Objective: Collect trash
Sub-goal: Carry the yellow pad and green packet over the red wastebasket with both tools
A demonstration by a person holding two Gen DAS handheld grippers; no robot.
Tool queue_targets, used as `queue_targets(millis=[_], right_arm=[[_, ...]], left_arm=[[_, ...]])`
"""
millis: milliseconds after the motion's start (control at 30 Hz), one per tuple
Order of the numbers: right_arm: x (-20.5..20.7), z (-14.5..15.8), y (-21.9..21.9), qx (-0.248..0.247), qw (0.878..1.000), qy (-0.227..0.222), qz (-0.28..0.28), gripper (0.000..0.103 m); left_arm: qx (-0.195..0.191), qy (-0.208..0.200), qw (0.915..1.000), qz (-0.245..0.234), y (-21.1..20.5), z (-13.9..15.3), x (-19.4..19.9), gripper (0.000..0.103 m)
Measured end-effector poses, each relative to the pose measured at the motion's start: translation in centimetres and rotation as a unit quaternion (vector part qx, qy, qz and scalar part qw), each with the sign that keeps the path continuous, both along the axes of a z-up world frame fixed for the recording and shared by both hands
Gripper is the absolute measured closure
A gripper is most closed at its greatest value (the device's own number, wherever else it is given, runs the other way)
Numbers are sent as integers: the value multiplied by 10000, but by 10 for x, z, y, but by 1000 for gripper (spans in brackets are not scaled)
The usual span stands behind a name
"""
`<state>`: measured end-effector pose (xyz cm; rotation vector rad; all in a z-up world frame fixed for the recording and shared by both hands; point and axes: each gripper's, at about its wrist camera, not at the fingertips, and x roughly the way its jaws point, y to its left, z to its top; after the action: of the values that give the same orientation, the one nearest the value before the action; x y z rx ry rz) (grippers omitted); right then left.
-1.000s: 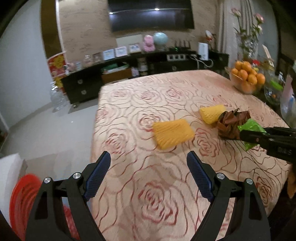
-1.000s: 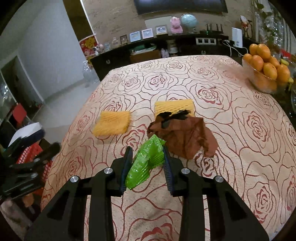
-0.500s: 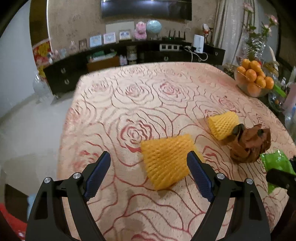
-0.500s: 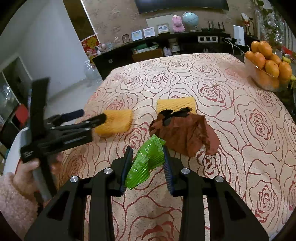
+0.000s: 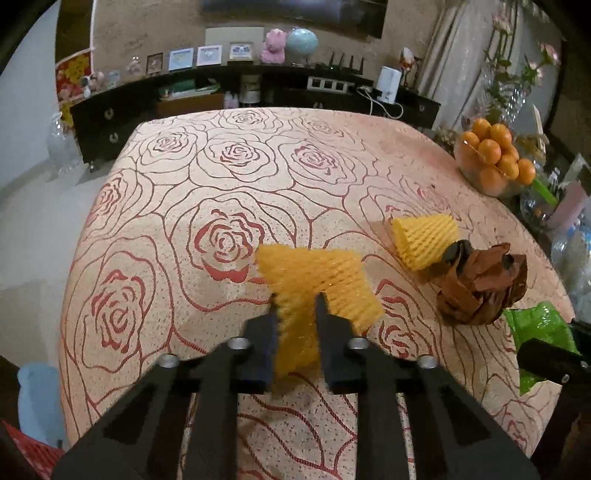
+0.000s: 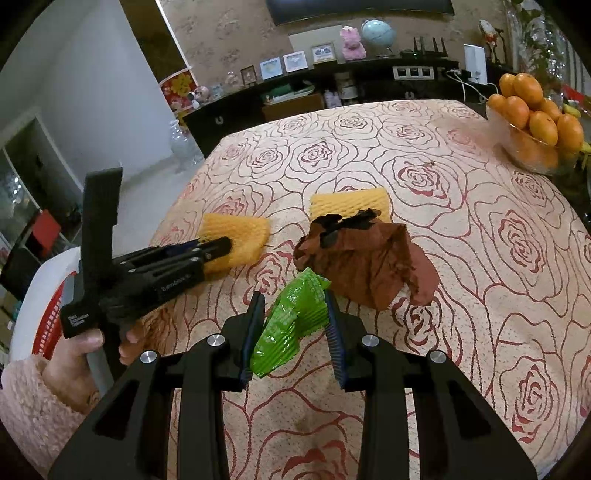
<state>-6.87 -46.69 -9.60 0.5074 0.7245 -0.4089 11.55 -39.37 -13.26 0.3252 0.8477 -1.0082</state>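
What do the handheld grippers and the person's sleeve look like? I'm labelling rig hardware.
Both the left gripper and the right gripper are matte black plastic with silver bolts and ribbed dark-blue pads. The left one bears small white lettering. The fuzzy pale-pink sleeve covers the wrist.

Dark sideboard (image 5: 258, 99), beige wall (image 6: 221, 33), pale floor (image 5: 33, 221)

Orange, green and brown bits on a rosy cloth

The peach tablecloth with dark red rose outlines (image 5: 236, 173) covers the whole table top. The nearer orange-yellow foam net sleeve (image 5: 325, 280) has a criss-cross mesh pattern, and so does the paler yellow foam net sleeve (image 5: 424, 236) farther off. The crumpled brown paper wrapper (image 6: 369, 258) has black patches at its top. The shiny bright green ribbed plastic wrapper (image 6: 291, 321) sits between black gripper arms with dark blue ridged pads (image 6: 334, 328). The round oranges in the clear glass bowl (image 6: 535, 110) glow deep orange. A fuzzy pale pink sleeve (image 6: 33, 398) shows low down.
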Motion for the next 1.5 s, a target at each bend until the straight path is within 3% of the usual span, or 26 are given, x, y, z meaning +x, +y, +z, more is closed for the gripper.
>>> queue_targets(millis=[267, 600, 867, 1133, 1500], right_arm=[[-1, 4, -1, -63, 9999, -136, 10, 71], [0, 10, 3, -209, 9994, -261, 53, 71], [2, 17, 9, -356, 9987, -375, 43, 71], [5, 28, 23, -677, 9964, -501, 134, 71], [9, 39, 44, -1135, 9915, -603, 222, 71]], left_arm=[[-166, 71, 9998, 15, 13, 8, -10, 92], [-660, -290, 9971, 235, 48, 58, -29, 93], [-794, -798, 9915, 648, 82, 84, -45, 93], [-984, -1256, 9801, 1178, 127, 109, -61, 93], [-904, -1929, 9543, 2098, 211, 134, -69, 93]])
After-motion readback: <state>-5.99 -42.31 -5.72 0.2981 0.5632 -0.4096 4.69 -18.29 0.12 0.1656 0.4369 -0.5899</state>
